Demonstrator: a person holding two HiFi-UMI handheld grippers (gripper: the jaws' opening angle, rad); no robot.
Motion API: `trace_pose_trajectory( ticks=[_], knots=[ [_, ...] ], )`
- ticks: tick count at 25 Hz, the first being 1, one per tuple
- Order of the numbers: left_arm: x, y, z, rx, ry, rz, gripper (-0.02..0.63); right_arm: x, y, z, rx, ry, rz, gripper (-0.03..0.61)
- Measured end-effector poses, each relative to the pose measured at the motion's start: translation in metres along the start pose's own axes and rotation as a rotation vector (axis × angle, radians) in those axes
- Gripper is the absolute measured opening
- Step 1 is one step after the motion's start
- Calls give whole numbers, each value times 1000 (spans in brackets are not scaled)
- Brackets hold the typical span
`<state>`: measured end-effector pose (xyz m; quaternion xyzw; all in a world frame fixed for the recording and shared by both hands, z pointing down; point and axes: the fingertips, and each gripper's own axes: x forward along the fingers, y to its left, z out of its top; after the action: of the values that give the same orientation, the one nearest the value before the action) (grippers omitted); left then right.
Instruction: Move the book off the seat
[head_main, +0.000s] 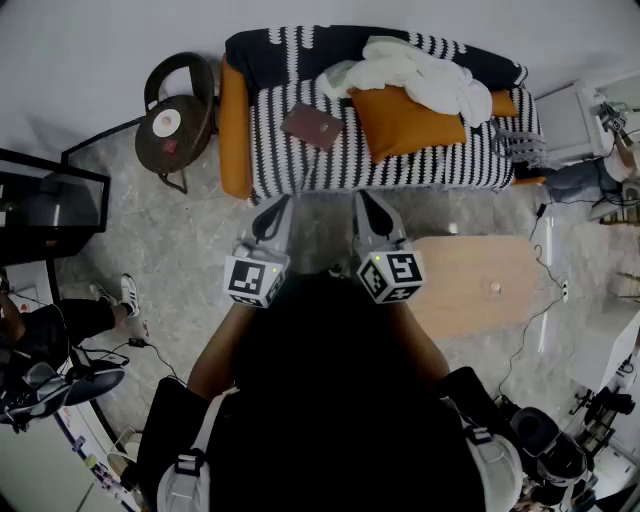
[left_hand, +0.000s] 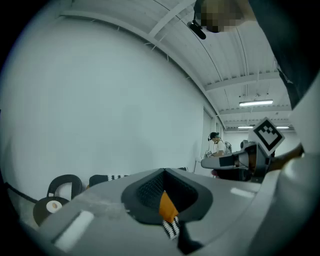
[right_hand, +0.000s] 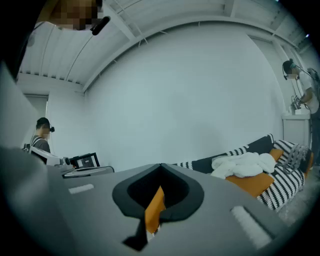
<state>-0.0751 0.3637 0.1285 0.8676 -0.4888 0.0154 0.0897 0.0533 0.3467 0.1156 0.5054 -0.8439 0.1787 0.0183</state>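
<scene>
Book (head_main: 312, 126): a thin maroon volume lying flat on the seat of the sofa (head_main: 300, 170), towards its left end. It sits apart from the left orange armrest (head_main: 233, 130) and just left of the orange cushion (head_main: 405, 120).

Sofa: black-and-white striped cover. A white blanket (head_main: 420, 70) is heaped over the cushion's far edge and against the backrest.

Left gripper (head_main: 279, 203): held on the near side of the sofa, pointing at the seat front, well short of the book. Its fingers (head_main: 270, 222) are closed together with nothing between them. Its own view (left_hand: 164, 171) confirms the tips meeting, with only a sliver of orange and stripes seen past them.

Right gripper (head_main: 364, 198): alongside the left one and apart from it. Its fingers (head_main: 378, 225) are likewise closed and empty, as its own view (right_hand: 161, 165) shows.

Surroundings: a round dark stand (head_main: 175, 120) is left of the sofa. A low wooden desk (head_main: 470, 285) stands on the floor to the right of the grippers.
</scene>
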Motion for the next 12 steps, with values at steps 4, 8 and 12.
trace_pose_trajectory(
  ticks=[4, 8, 12],
  knots=[
    [-2, 5, 2, -7, -3, -4, 2, 3, 6, 0, -9, 2, -3, 5],
    [-4, 9, 1, -13, 3, -9, 2, 8, 13, -3, -21, 20, -1, 5],
    [-8, 17, 0, -18, 9, -13, 2, 13, 18, -5, -15, 24, -17, 6]
  ],
)
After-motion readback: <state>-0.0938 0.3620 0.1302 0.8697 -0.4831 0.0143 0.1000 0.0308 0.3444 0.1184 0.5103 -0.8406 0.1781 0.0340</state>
